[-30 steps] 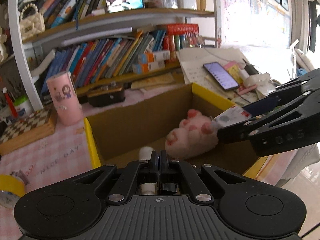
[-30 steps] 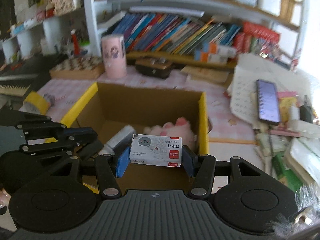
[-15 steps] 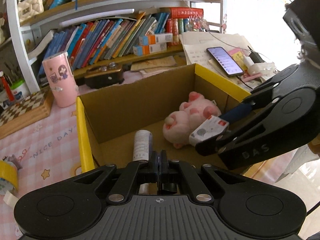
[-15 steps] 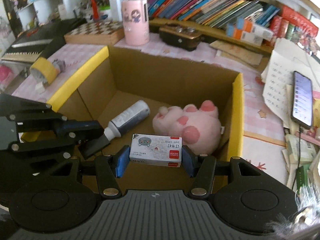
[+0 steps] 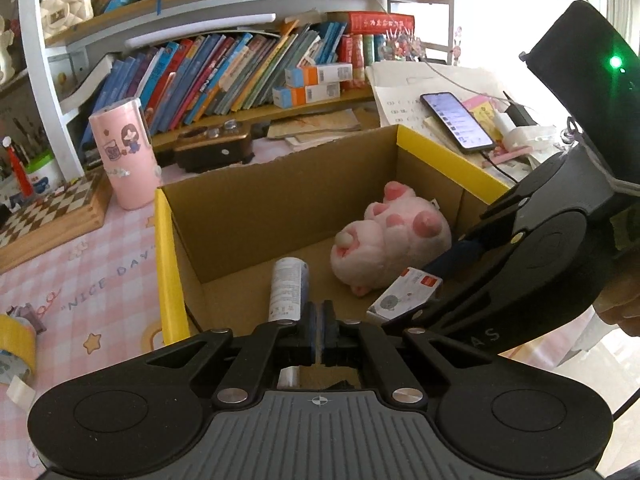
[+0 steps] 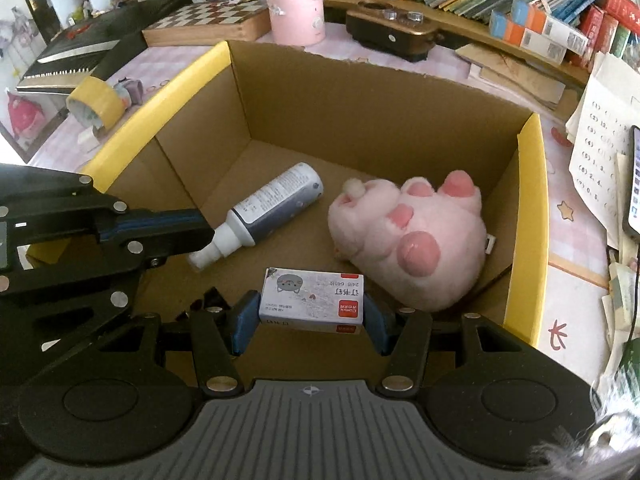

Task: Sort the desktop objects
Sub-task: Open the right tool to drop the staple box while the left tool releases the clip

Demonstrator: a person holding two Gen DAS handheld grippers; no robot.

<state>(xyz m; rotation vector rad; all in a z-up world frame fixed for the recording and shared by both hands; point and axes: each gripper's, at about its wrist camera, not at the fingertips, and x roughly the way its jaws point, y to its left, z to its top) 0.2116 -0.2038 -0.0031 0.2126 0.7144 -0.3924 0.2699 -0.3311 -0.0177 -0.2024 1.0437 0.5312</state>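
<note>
Right gripper is reaching down into the cardboard box, its 2 blue fingers standing partway apart and pressing on the short ends of a small white staple box. The staple box is sitting level between the pads, printed face up, held above the box floor near the front, just beside the pink plush paw.

Left gripper is hanging over the near left part of the cardboard box, fingers nearly together with only a thin slit between the pads and nothing in them. Its jaws are opening slightly.

Inside the cardboard box: a spray bottle is lying on its side on the floor, nozzle toward the left gripper's tip; the plush paw is resting against the right wall, pads up.

Outside, on the pink checked tablecloth: a pink tumbler is standing upright behind the box, a chessboard to its left, a roll of yellow tape off the left wall. A phone is lying on papers to the right, screen lit.
</note>
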